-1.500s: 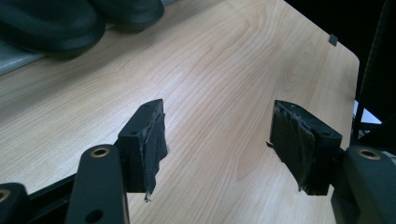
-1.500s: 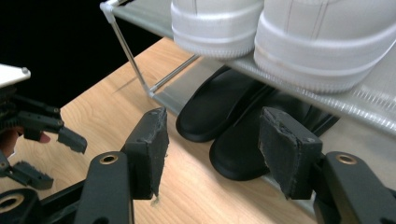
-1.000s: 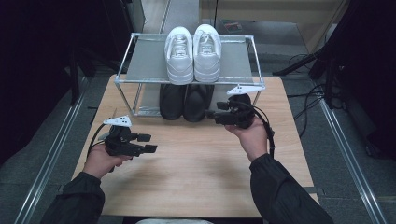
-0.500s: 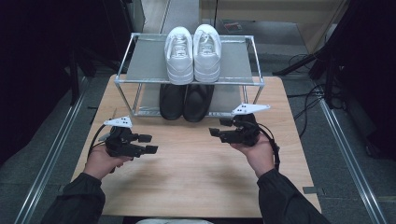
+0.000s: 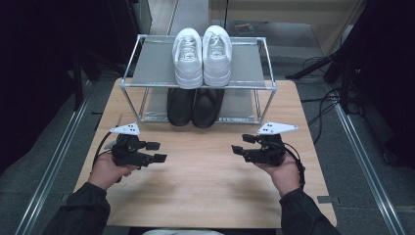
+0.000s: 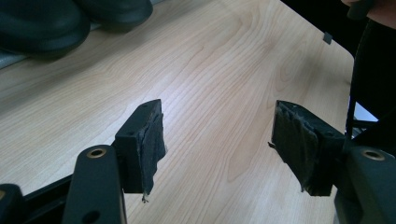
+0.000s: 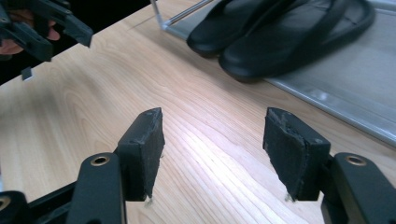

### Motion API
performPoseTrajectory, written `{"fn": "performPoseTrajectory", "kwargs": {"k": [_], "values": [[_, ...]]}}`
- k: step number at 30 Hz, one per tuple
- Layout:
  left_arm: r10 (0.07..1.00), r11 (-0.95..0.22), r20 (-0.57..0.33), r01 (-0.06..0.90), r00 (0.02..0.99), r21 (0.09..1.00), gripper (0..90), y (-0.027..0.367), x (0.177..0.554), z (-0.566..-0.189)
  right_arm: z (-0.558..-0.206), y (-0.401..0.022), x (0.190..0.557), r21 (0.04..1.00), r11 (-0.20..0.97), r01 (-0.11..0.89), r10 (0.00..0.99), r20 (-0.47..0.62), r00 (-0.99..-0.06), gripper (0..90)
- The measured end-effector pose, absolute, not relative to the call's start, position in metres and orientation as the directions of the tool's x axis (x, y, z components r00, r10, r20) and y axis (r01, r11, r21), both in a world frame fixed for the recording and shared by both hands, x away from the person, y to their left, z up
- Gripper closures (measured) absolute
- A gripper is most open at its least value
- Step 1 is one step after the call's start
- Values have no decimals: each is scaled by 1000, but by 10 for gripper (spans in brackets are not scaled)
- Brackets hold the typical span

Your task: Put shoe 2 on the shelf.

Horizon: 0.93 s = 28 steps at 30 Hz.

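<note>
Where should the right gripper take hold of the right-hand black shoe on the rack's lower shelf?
Probably at the heel rim of the right-hand black shoe, coming in low from the table's front edge. The pair's rounded ends face the open right gripper, while the metal rack's upper shelf blocks an approach from above and its twin sits tight against its left.
</note>
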<state>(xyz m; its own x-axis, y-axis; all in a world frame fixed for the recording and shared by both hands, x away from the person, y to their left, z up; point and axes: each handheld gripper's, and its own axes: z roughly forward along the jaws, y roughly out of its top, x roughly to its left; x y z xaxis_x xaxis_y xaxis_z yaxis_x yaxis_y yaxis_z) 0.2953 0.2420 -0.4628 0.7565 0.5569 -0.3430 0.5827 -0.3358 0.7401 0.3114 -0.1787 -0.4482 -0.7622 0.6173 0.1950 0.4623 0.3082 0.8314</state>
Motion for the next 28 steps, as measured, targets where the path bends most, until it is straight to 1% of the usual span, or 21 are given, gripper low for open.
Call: {"fn": "performPoseTrajectory", "kwargs": {"k": [5, 10, 17, 22, 28], "values": [[567, -331, -343, 589, 749, 737, 322, 240, 297, -466, -457, -190, 308, 834, 282, 475, 633, 210, -745, 388], [578, -338, -334, 591, 744, 732, 306, 240, 298, -470, -464, -191, 313, 819, 277, 502, 642, 231, -731, 380], [582, -333, -340, 598, 739, 729, 297, 241, 300, -471, -466, -187, 314, 815, 291, 501, 632, 229, -740, 368], [565, -326, -349, 591, 747, 737, 297, 240, 298, -470, -466, -188, 314, 816, 291, 499, 633, 226, -740, 365], [568, -337, -340, 589, 749, 735, 296, 238, 298, -470, -466, -188, 315, 816, 285, 503, 641, 228, -733, 364]]}}
